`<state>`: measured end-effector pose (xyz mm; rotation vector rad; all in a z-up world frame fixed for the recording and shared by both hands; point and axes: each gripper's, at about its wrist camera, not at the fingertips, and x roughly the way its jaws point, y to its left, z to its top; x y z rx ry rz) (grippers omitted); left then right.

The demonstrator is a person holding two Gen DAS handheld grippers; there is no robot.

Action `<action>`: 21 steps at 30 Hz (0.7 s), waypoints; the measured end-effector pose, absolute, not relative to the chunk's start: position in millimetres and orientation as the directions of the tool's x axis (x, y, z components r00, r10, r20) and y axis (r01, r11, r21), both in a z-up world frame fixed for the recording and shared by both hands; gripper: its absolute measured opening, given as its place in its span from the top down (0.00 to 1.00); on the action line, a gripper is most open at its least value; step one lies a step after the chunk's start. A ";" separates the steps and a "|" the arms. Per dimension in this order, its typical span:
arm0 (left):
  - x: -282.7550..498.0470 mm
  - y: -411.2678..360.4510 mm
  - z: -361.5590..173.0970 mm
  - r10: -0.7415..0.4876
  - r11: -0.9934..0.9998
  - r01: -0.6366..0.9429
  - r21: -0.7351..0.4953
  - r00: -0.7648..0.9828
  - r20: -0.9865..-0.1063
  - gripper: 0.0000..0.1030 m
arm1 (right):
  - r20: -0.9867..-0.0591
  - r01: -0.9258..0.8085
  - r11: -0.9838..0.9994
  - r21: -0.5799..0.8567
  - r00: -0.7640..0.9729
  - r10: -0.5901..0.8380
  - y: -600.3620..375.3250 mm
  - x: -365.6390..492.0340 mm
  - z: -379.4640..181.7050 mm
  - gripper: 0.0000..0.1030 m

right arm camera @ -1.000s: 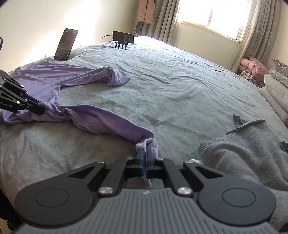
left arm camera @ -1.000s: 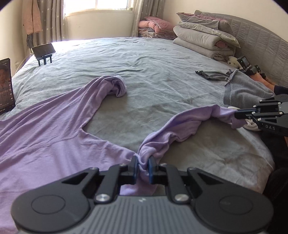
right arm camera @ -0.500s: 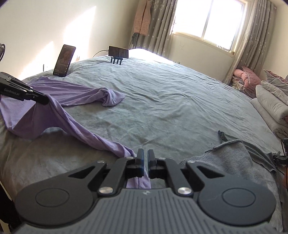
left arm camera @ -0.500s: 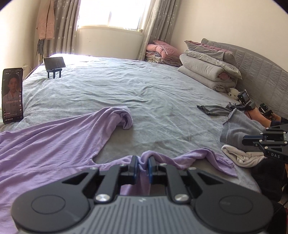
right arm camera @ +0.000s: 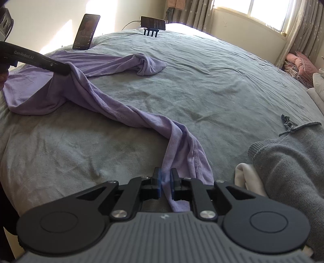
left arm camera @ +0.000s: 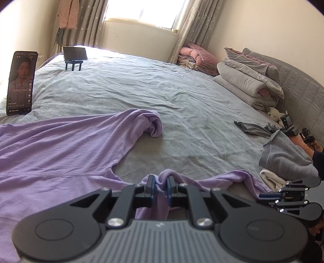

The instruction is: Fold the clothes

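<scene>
On bed (left arm camera: 182, 97): purple shirt (left arm camera: 50, 153) sprawled, body at your left, far sleeve bunched. Left gripper (left arm camera: 161, 183) fingers pinched shut on sleeve root; right gripper (right arm camera: 165, 182) fingers clamped on twisted near-sleeve end. Keep both grips firm, tension even, untwist sleeve, steer clear of grey sweater (right arm camera: 289, 161).

A wide bed (left arm camera: 182, 105) under a creased grey-green cover fills the room. Behind its far edge a bright window (left arm camera: 141, 12) is flanked by patterned grey curtains (left arm camera: 194, 22), and sunlight washes out the cover at that far edge. The walls (left arm camera: 263, 24) are plain cream. A quilted grey headboard (left arm camera: 299, 85) runs along the bed's right edge, with folded grey bedding (left arm camera: 247, 81) stacked against it and pink pillows (left arm camera: 198, 54) piled in the far right corner. Sun patches fall on the left wall (right arm camera: 60, 20).
</scene>
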<state>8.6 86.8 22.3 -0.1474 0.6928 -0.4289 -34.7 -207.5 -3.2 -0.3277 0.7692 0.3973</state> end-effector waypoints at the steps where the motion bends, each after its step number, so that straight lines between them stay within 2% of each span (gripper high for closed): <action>1: 8.0 87.4 22.1 -0.430 0.903 0.332 -0.273 0.687 -0.586 0.89 | -0.724 -0.462 0.875 -0.144 0.652 0.225 -206.3 -34.3 -4.1 0.76; 3: 6.7 88.6 21.9 -0.430 0.903 0.330 -0.275 0.688 -0.585 0.89 | -0.722 -0.461 0.874 -0.155 0.657 0.219 -204.7 -32.9 -6.5 0.65; 6: 4.8 90.4 21.5 -0.430 0.903 0.327 -0.279 0.689 -0.584 0.89 | -0.713 -0.454 0.874 -0.173 0.670 0.206 -204.2 -29.9 -9.8 0.65; 8: 3.5 91.6 21.2 -0.430 0.903 0.325 -0.282 0.689 -0.583 0.89 | -0.710 -0.451 0.875 -0.176 0.674 0.204 -204.2 -29.1 -10.2 0.77; 9: 2.8 92.2 21.1 -0.430 0.903 0.324 -0.283 0.690 -0.583 0.89 | -0.710 -0.448 0.876 -0.179 0.676 0.200 -204.1 -29.0 -10.3 0.91; 10: 2.2 92.8 21.0 -0.430 0.903 0.323 -0.284 0.690 -0.582 0.89 | -0.708 -0.440 0.877 -0.192 0.681 0.187 -203.7 -29.2 -10.2 0.96; 12: 0.9 94.0 20.7 -0.430 0.903 0.321 -0.287 0.691 -0.581 0.89 | -0.698 -0.430 0.877 -0.213 0.695 0.171 -204.0 -31.4 -7.9 0.99; 21: -11.6 103.6 27.2 -0.438 0.898 0.320 -0.301 0.706 -0.557 0.89 | -0.613 -0.379 0.888 -0.259 0.775 0.152 -215.8 -60.0 40.1 1.00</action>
